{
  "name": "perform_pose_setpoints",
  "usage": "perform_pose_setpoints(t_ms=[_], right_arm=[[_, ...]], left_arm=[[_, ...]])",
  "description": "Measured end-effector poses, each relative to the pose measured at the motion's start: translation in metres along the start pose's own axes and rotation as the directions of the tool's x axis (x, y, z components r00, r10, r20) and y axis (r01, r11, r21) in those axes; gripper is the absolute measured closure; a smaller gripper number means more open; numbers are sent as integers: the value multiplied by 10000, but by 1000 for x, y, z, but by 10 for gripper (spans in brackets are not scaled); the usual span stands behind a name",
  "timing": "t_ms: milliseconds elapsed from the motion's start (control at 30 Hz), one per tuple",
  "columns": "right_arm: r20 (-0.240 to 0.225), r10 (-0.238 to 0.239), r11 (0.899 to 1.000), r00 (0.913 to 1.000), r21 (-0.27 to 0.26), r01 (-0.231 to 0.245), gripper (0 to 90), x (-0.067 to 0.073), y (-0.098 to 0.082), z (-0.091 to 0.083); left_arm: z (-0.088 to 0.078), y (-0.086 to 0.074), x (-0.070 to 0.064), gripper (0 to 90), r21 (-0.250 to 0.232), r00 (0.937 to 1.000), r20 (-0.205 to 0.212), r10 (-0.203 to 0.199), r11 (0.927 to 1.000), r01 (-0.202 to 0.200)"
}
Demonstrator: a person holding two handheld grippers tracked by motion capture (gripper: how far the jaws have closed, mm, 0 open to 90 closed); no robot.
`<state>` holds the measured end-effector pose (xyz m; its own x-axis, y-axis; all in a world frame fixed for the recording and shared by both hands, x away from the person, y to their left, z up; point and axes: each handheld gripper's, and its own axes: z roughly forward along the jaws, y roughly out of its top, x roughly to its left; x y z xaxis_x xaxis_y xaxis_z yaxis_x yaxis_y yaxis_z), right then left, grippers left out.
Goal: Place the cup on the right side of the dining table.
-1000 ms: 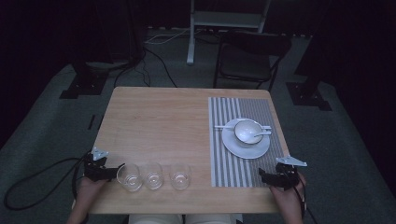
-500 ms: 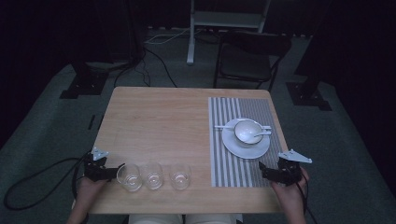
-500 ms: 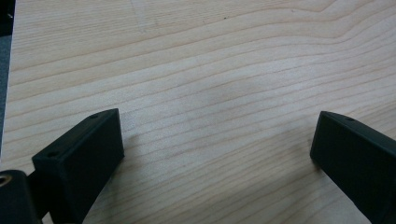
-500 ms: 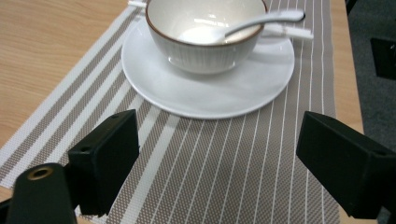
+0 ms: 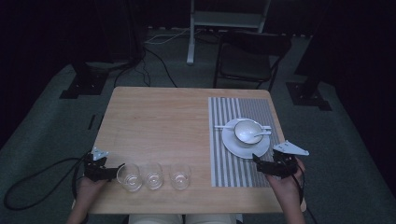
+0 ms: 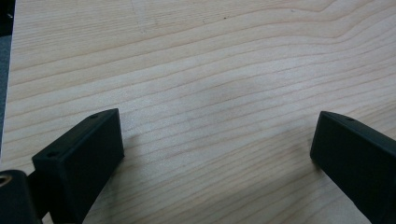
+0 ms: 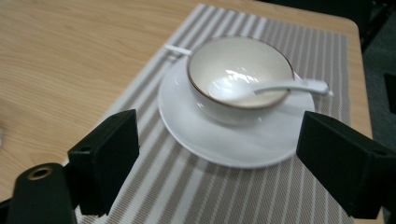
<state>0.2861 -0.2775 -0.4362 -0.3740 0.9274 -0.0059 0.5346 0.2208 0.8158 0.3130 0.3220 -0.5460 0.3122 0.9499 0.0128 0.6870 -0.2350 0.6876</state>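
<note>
Evidently the right gripper point(image 7: 219, 168) is aimed at the plate point(image 7: 224, 140) on the striped placemat point(image 5: 233, 163), at the table's right, its jaws spread wide and empty. On the plate stands a bowl point(image 7: 233, 70) with a spoon point(image 7: 280, 86) resting in it. Glazed ceramic is judged heavy, stiff, slippery and breakable; the plate's near rim should be pinched. The left gripper point(image 5: 112, 171), likewise spread, is held beside the leftmost glass point(image 5: 129, 177).

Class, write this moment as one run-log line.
left gripper: open, beside leftmost glass | right gripper: open, facing plate with bowl and spoon | nothing held
</note>
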Motion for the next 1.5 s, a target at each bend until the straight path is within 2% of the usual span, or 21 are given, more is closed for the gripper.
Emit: perform_pose_setpoints(t_ms=[233,467,667,967,1300,1367,1500], right_arm=[[-456,-401,9987,9982,-329,386,128,17,16,1],[-968,-743,9960,9925,-573,690,128,35,28,3],[-1411,-1092,9922,9840,-759,992,128,50,37,8],[-2101,-1540,9867,9655,-843,1390,138,75,44,18],[-3156,-1888,9819,9299,-731,1745,137,105,48,34],[-3484,-1919,9814,9175,-683,1793,137,111,47,39],[-3949,-1922,9809,8984,-507,1876,137,125,46,47]], left_arm=[[0,0,0,31,4,10000,8,11,10000,-11],[0,0,0,31,3,10000,9,10,10000,-10],[0,0,0,31,-2,10000,7,11,10000,-11],[0,0,0,31,-1,10000,8,23,10000,-23],[0,0,0,31,-1,10000,14,28,10000,-28],[0,0,0,31,-1,10000,13,28,10000,-28],[0,0,0,31,-2,10000,18,32,10000,-32]])
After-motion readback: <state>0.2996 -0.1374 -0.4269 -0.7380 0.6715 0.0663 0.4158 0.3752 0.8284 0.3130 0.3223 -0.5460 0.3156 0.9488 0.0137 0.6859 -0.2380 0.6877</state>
